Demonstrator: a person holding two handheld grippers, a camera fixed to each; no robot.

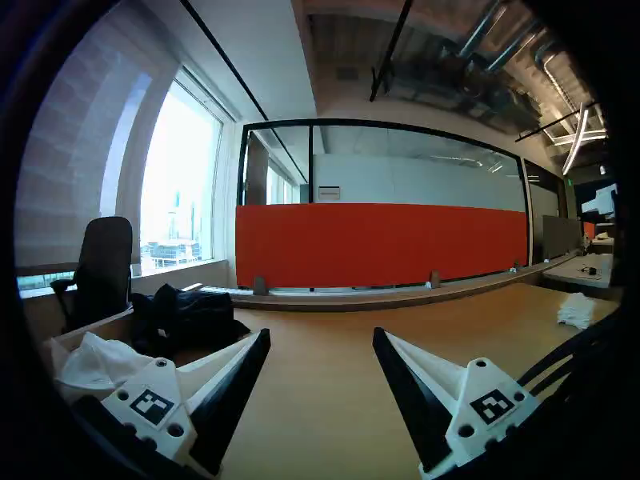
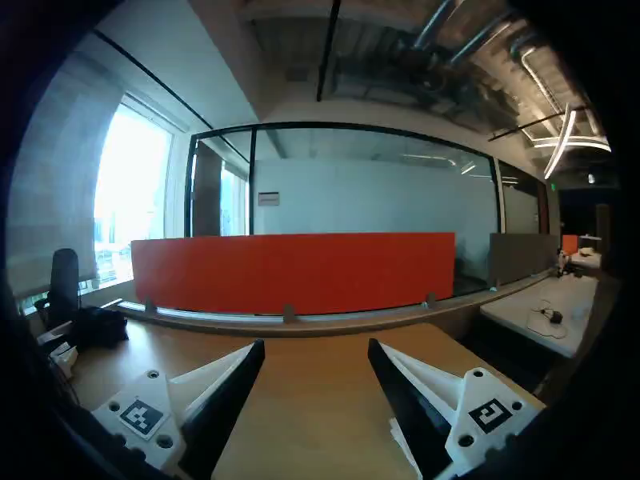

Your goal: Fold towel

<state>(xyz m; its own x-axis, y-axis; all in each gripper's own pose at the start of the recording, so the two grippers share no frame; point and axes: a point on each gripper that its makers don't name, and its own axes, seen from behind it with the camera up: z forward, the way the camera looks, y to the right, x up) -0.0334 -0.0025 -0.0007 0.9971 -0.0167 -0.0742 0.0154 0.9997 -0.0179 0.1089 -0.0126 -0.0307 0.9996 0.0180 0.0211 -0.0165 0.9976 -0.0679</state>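
A small crumpled white towel (image 1: 574,310) lies on the wooden table (image 1: 336,384) at the far right of the left gripper view, well away from the fingers. My left gripper (image 1: 320,332) hovers over the table, open, with nothing between its black-edged white fingers. In the right gripper view my right gripper (image 2: 316,342) is open too, above bare wood (image 2: 312,408), holding nothing. More white cloth (image 1: 92,364) sits piled in a box at the left of the left gripper view.
A black bag (image 1: 188,316) rests on the table's left side, also seen as a dark bag (image 2: 96,326) in the right gripper view. An orange divider (image 1: 380,244) closes the table's far edge. A black chair (image 1: 104,268) stands by the window. A white neighbouring desk (image 2: 552,312) lies right.
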